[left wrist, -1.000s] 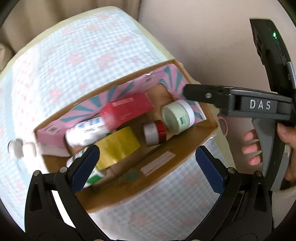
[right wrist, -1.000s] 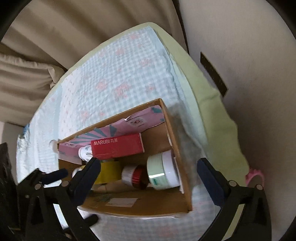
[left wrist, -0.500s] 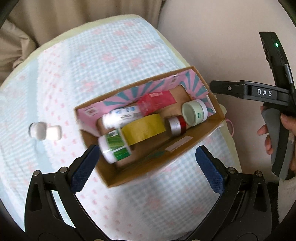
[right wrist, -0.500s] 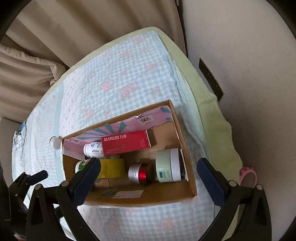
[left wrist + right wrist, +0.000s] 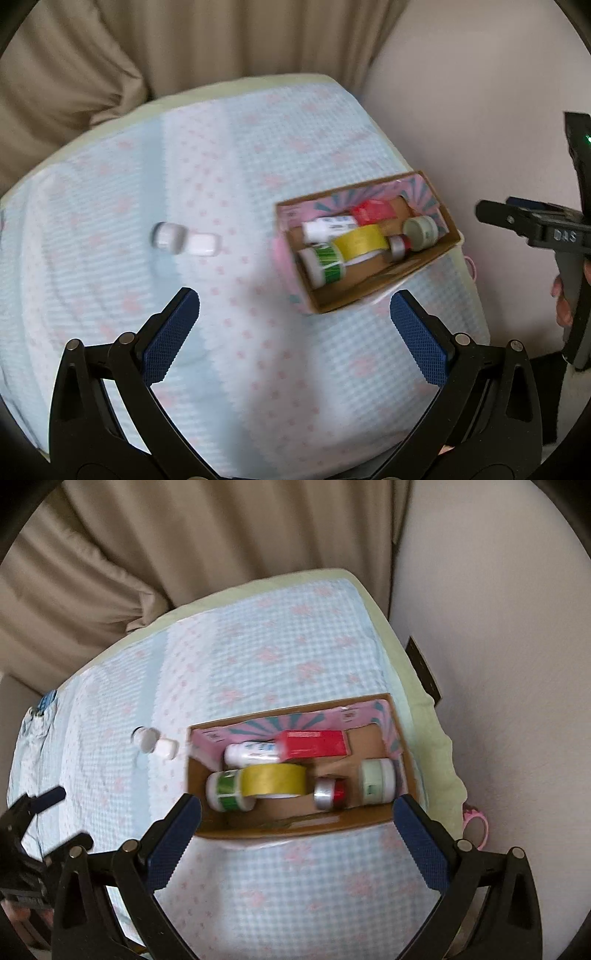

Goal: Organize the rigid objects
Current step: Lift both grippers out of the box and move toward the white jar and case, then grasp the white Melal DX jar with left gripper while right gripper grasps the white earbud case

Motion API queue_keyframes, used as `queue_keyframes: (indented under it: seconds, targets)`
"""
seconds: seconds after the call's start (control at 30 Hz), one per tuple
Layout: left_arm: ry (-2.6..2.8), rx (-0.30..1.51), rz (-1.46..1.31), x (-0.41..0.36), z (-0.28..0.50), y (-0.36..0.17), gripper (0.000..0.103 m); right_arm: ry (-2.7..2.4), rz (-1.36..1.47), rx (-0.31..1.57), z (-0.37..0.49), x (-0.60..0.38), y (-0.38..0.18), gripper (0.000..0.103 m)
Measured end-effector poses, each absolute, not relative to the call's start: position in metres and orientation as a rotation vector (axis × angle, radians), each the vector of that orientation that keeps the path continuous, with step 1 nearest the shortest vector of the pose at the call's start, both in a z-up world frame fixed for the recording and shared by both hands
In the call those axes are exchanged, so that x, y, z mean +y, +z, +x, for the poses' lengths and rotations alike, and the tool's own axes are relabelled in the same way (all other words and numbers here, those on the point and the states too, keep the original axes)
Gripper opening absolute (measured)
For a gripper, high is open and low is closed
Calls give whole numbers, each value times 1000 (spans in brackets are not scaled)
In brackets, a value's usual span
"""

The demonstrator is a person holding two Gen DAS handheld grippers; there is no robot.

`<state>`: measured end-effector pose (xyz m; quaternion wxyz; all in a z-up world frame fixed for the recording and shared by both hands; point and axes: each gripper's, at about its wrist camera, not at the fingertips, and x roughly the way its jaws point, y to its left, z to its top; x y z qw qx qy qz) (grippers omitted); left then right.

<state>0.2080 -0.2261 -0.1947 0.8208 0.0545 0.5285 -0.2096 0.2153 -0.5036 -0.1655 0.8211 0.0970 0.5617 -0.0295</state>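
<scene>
Cardboard box (image 5: 295,827) on a blue-and-pink checked bed cover (image 5: 280,893), close to the cover's right edge beside a pale wall. Lined along the far side with a pink-and-teal printed flap. Packed inside, all lying on their sides: red carton (image 5: 314,743) at the back, white bottle (image 5: 251,755) touching its left end, yellow tape roll (image 5: 275,780) in front of those, green-labelled white bottle (image 5: 225,789) just left of the roll, small red-and-silver jar (image 5: 330,793) to the roll's right, pale green jar (image 5: 377,781) at the right end.

Outside the box, on the cover well to its left: two small white items (image 5: 184,240) touching each other, blurred, kind unclear.

Left hand-held gripper (image 5: 295,325) released, blue pads wide apart, nothing between them, hovering over bare cover nearer the camera than both the box and the white items. Right hand-held gripper (image 5: 297,834) likewise released and empty, pads straddling the near wall of the box from above without touching it.

Beige curtain (image 5: 221,535) behind the bed. Pink ring-shaped object (image 5: 476,819) at the cover's right edge.
</scene>
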Motion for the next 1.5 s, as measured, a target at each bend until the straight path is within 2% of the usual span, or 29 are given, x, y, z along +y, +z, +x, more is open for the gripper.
queue_keyframes:
  seconds: [0.33, 0.7, 1.13, 1.5]
  targets:
    - [-362, 1056, 86, -92, 189, -169, 103, -82, 168, 1086, 183, -382, -114, 103]
    - [-433, 1032, 94, 7, 215, -175, 103, -102, 154, 1023, 176, -273, -117, 103]
    - [-484, 1096, 91, 11, 292, -225, 103, -91, 109, 1013, 205, -205, -169, 103]
    - [-524, 1258, 131, -53, 385, -347, 102, -157, 133, 1024, 270, -199, -285, 103]
